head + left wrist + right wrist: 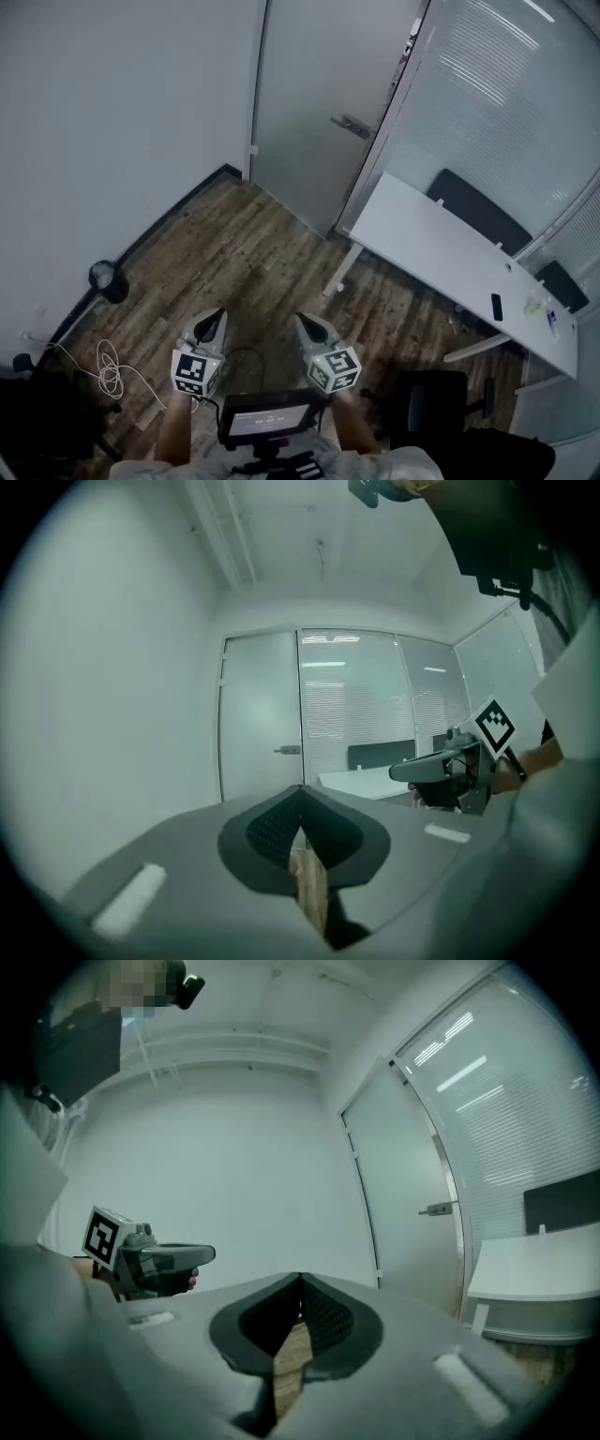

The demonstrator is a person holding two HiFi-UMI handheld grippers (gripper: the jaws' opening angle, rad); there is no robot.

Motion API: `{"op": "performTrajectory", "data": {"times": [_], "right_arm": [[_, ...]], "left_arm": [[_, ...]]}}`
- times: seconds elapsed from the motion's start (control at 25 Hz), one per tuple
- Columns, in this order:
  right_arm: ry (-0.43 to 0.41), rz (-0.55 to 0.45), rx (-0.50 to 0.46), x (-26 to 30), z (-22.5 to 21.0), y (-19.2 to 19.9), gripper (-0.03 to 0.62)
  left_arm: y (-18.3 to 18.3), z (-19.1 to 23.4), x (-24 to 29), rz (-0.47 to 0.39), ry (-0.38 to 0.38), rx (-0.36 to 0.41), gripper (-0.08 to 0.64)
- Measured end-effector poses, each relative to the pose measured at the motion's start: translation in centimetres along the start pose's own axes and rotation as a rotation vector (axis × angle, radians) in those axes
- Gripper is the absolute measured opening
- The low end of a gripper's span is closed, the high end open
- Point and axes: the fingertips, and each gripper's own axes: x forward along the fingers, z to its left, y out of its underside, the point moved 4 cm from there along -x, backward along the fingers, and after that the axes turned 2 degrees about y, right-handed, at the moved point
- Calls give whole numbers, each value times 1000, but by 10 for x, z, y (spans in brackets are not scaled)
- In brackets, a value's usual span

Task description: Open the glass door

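The frosted glass door (319, 84) stands closed across the room, with a metal lever handle (352, 125) on its right side. Both grippers are held low over the wooden floor, far short of it. My left gripper (219, 313) is shut with nothing in it, and my right gripper (300, 318) beside it is shut and empty too. In the left gripper view the door (261, 714) and handle (288, 750) show beyond the closed tips (301, 789). From the right gripper view the handle (435, 1208) is at the right, past its closed tips (301, 1279).
A long white desk (450, 262) stands against the glass wall right of the door, with dark chairs behind it. A black office chair (436, 398) is close on my right. White cables (108, 366) and a round black object (108, 278) lie by the left wall.
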Motion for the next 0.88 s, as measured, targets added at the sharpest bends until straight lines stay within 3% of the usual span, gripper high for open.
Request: {"op": "performTrajectory", "data": {"times": [0.28,0.6,0.88], "right_arm": [[7,-28,-10,1,-10,-9,2],[14,-41,2,5,-10,-11,2],[62,-38,2,21,-13,-12,2]], "left_arm": [[-16,2,7,-30,-19,50,5],[-15,11,7,-26,-22,32,5],[-14,27,18,-34,22,37,3]]}}
